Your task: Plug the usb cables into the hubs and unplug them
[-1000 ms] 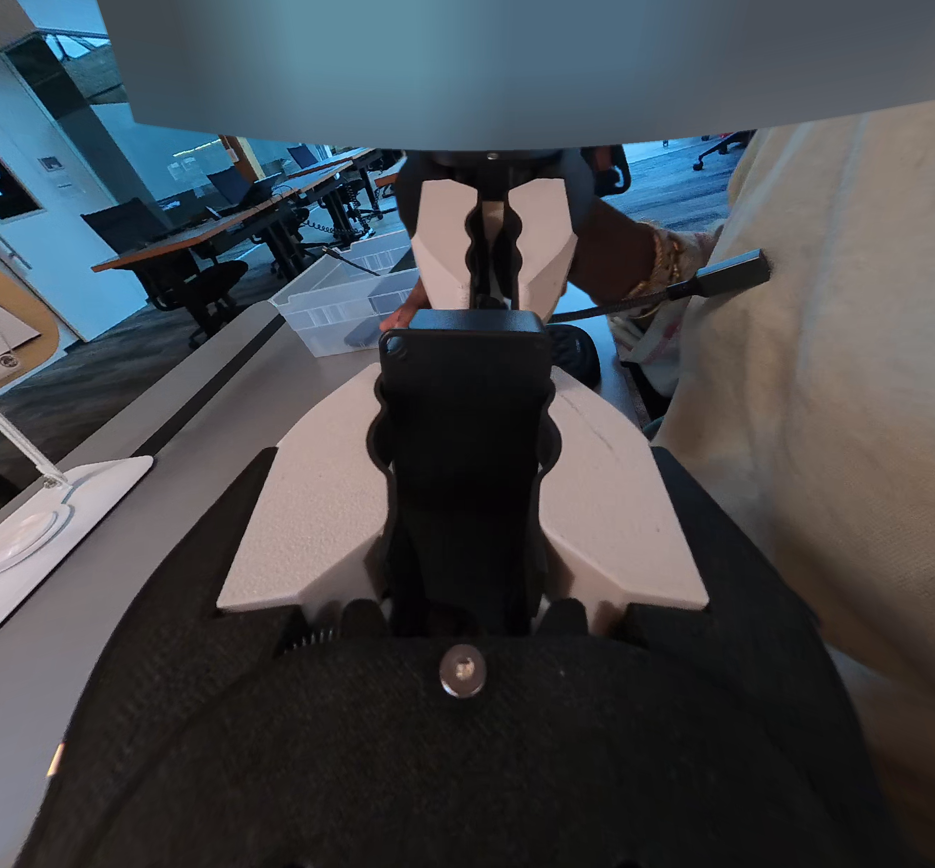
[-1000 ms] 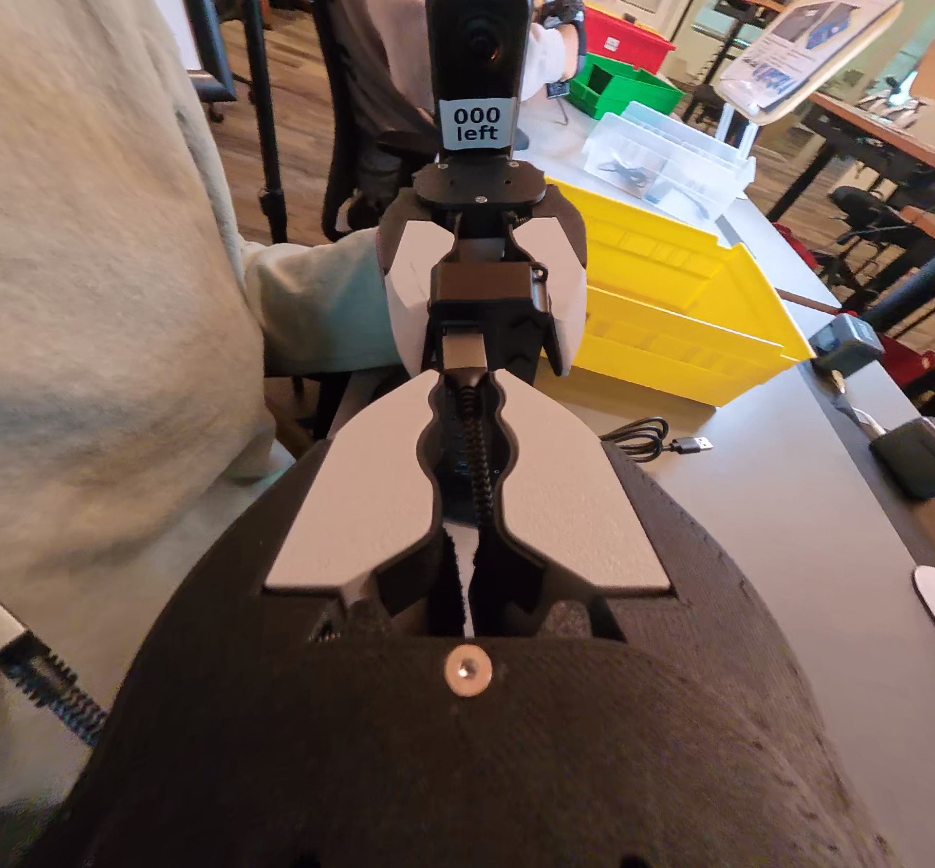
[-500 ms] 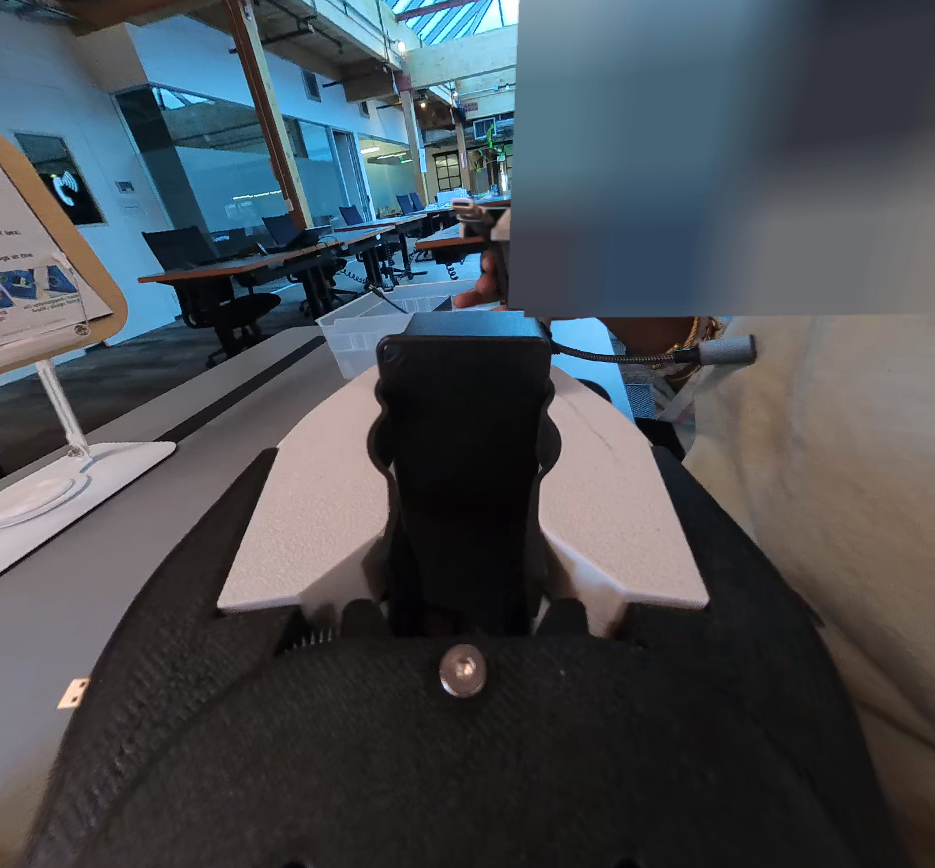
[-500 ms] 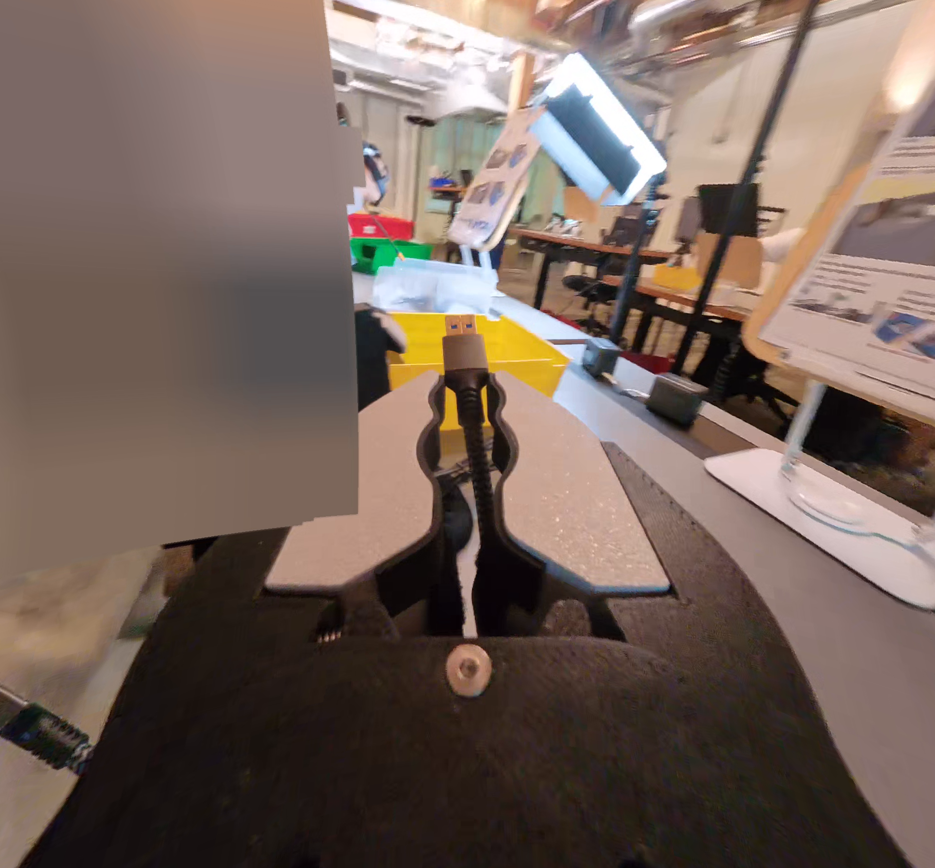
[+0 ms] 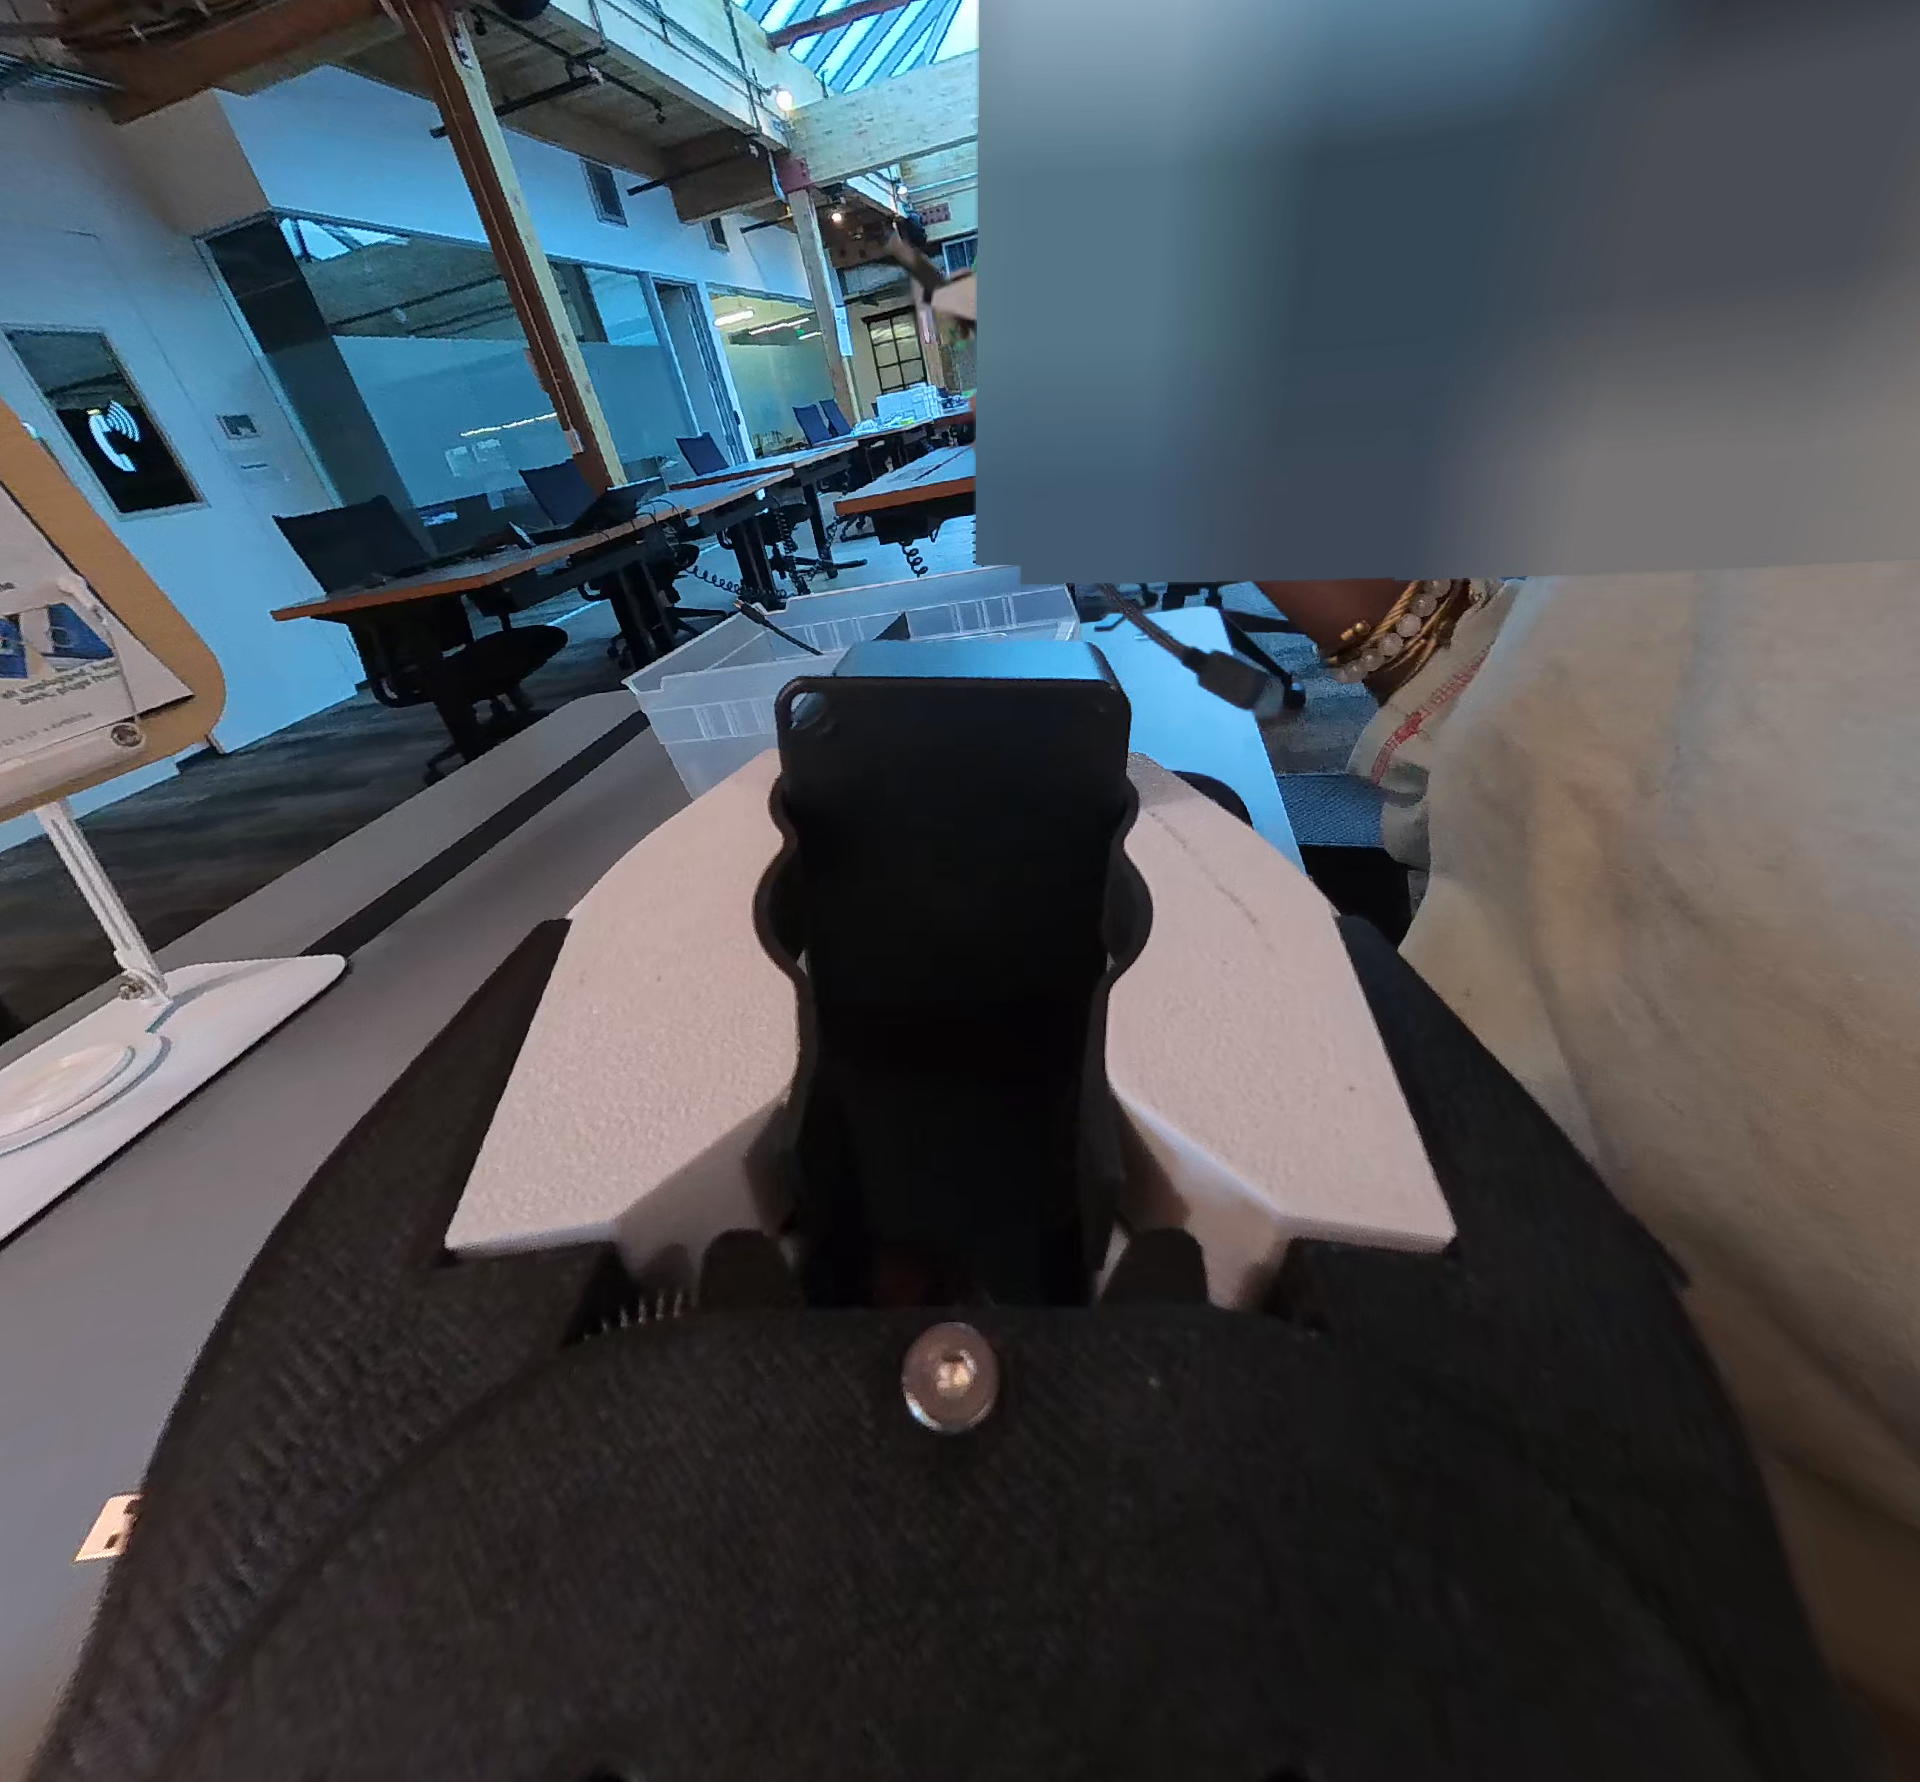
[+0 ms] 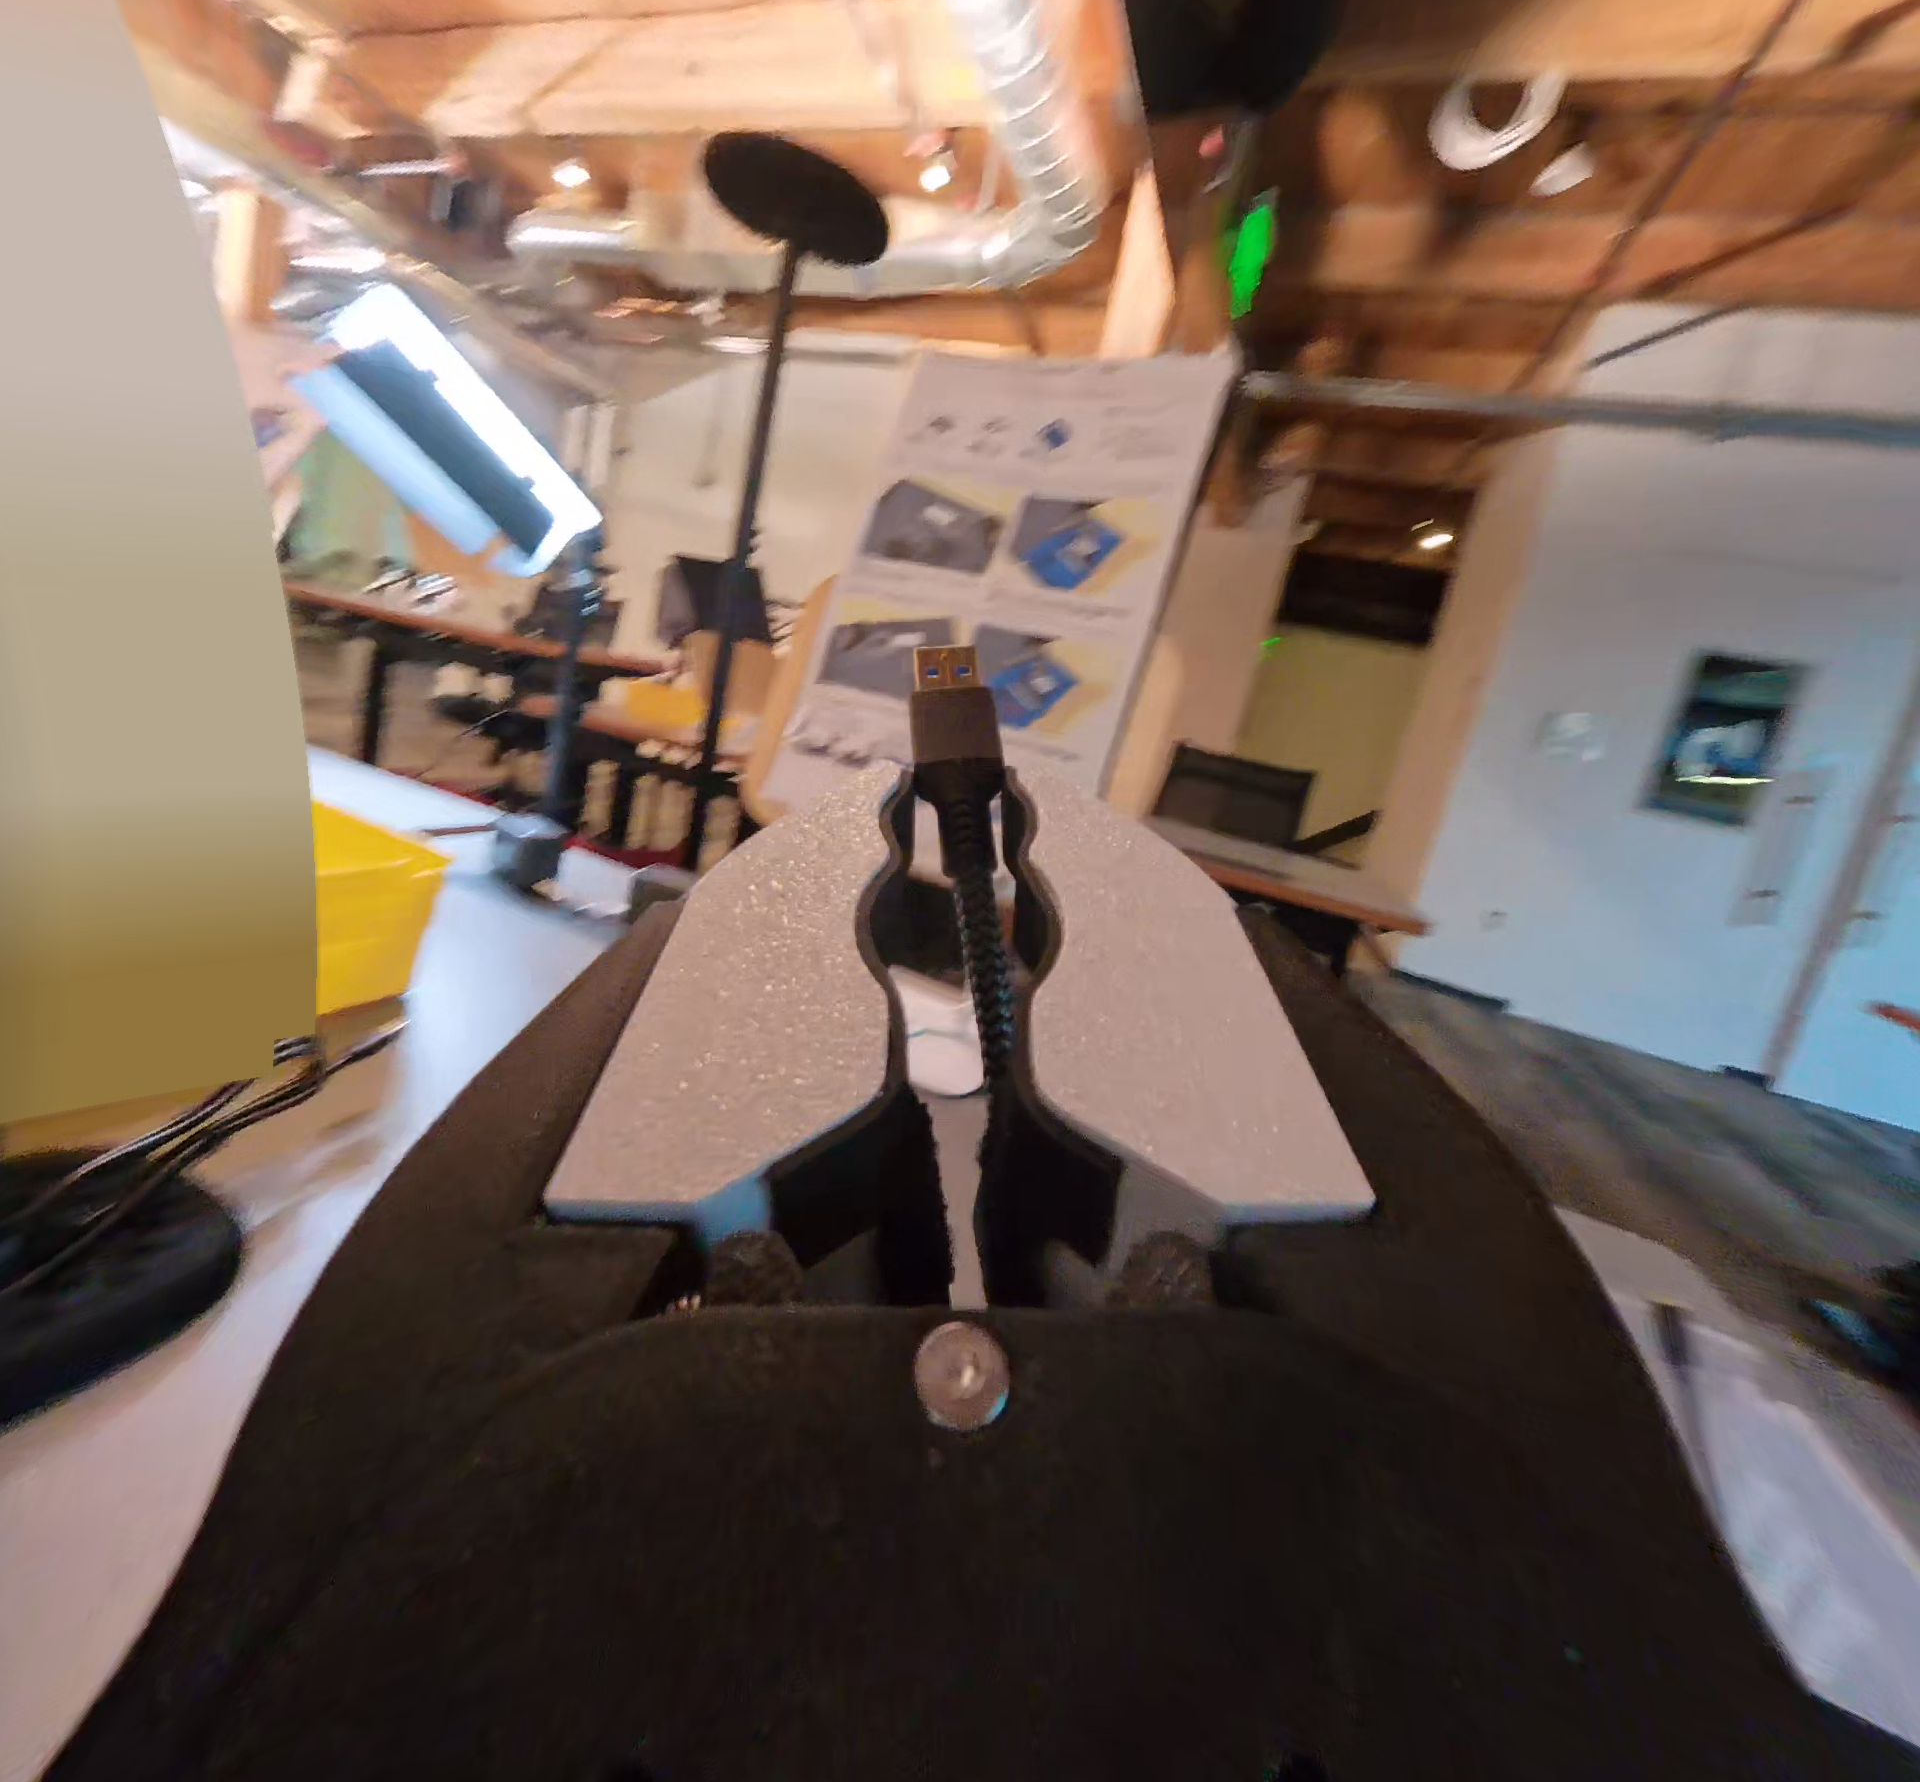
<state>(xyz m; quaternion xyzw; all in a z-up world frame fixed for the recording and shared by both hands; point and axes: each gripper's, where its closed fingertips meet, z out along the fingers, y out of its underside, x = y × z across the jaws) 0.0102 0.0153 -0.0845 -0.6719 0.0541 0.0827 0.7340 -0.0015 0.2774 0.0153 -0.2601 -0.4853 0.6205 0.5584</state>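
1. The left tongs (image 5: 951, 787) are clamped on a black hub (image 5: 951, 901), a flat rigid block wedged lengthwise between the two white fingers (image 5: 644, 1057), with its far end poking just past the tips.
2. The right tongs (image 6: 956, 782) are pinched narrow on a braided USB cable (image 6: 982, 953); its dark plug (image 6: 951, 714) stands upright just beyond the fingertips, metal end exposed and pointing away from the camera.
3. Plug and hub are apart. In the left wrist view only a cable end (image 5: 1231, 683) shows off to the right of the hub, blurred; the right tongs themselves are not visible there.
4. Both tongs are lifted clear of the grey counter (image 5: 436, 901); a clear bin (image 5: 727, 693) sits behind the hub and a yellow bin (image 6: 369, 901) at the left of the right wrist view.
5. Handling, as a judgement: the hub looks light, hard and smooth-sided, so it could slide back under insertion force; gripping its long flanks, as here, seems right.
6. The cable is soft and will buckle if held far back. The hold just behind the stiff plug housing suits pushing straight in.
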